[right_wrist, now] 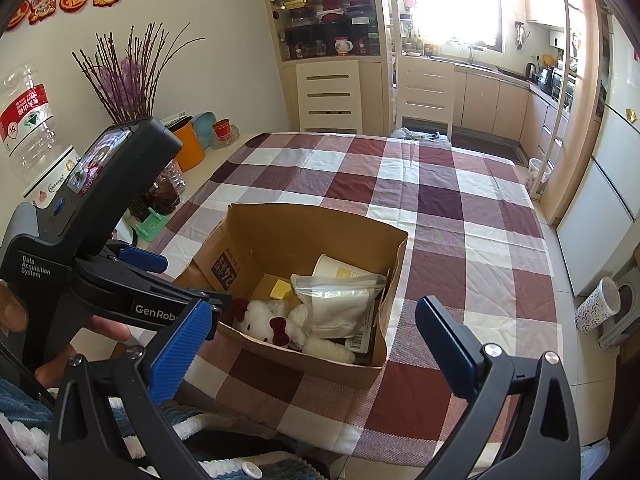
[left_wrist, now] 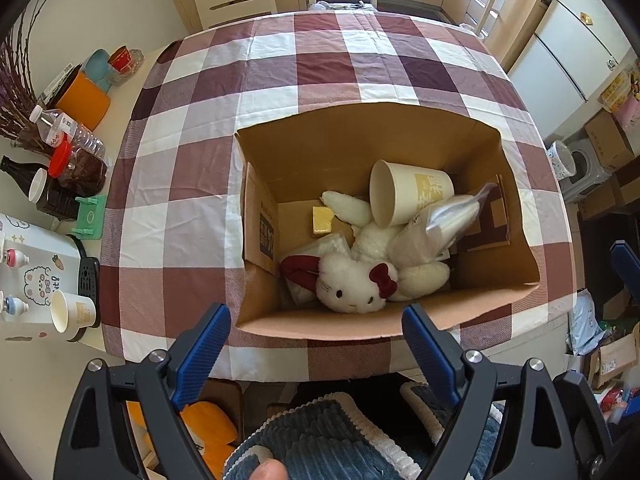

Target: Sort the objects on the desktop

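While over the cardboard box, both jaws wide, empty.

The box is brown cardboard, dull and smooth. The toy cat is soft, fluffy cloth. The cup is paper. The bag is shiny plastic. The tablecloth is woven cloth with creases.

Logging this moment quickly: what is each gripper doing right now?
Left gripper: open, nothing between its fingers.
Right gripper: open, holding nothing.
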A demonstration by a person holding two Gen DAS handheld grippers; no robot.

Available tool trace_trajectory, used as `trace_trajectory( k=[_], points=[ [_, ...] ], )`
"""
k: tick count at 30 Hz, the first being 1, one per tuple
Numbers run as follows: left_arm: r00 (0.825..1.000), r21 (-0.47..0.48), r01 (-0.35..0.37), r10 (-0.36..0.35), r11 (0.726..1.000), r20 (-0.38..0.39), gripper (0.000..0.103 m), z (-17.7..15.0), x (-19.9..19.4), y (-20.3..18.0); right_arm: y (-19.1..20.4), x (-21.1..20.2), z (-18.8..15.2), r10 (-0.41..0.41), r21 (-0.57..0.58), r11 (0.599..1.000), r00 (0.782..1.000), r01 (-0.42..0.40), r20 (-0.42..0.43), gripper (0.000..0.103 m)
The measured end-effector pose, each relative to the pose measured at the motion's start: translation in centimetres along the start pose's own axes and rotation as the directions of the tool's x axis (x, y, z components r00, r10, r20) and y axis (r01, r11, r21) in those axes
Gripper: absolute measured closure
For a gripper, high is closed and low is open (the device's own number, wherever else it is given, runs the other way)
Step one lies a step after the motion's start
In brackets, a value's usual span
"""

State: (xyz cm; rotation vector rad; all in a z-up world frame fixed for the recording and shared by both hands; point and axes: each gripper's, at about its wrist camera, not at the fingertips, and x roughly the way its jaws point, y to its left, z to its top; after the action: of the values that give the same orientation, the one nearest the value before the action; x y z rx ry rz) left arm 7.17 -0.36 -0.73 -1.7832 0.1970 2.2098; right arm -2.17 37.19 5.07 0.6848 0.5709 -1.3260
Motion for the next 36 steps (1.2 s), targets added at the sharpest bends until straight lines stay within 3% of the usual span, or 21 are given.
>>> trace_trajectory(
  k=[21, 27, 30, 34, 36],
  points=[
    [1.000, -0.091, -0.009, 0.009, 0.996, 0.005, 0.013, -2.7, -0.5, 0.3, 0.5, -1.7, -1.9, 0.008, -0.005, 1.000, 1.000, -0.008, 0.012, 0.000],
    [1.000, -0.087, 0.000, -0.001, 0.996, -0.009, 0.013, -4.0, 0.2, 1.2, -1.6, -1.5, -2.6, -0.009, 0.060, 0.998, 1.000, 0.010, -0.015, 0.000],
    [0.999, -0.089, -0.035, 0.035, 0.995, 0.001, 0.013, -5.0, 0.2, 1.8, -2.9, -1.2, -3.1, -0.033, 0.082, 0.996, 0.999, 0.036, -0.030, 0.000],
    [1.000, -0.171, -0.025, 0.027, 0.985, 0.010, 0.013, -6.3, 0.3, 4.8, -5.1, -0.5, -4.0, -0.075, 0.113, 0.990, 0.995, 0.082, -0.060, 0.000],
    [0.996, -0.212, -0.077, 0.085, 0.974, 0.030, 0.013, -7.1, 0.3, 6.5, -6.5, 0.2, -4.5, -0.101, 0.134, 0.985, 0.992, 0.111, -0.081, 0.000]
  ],
)
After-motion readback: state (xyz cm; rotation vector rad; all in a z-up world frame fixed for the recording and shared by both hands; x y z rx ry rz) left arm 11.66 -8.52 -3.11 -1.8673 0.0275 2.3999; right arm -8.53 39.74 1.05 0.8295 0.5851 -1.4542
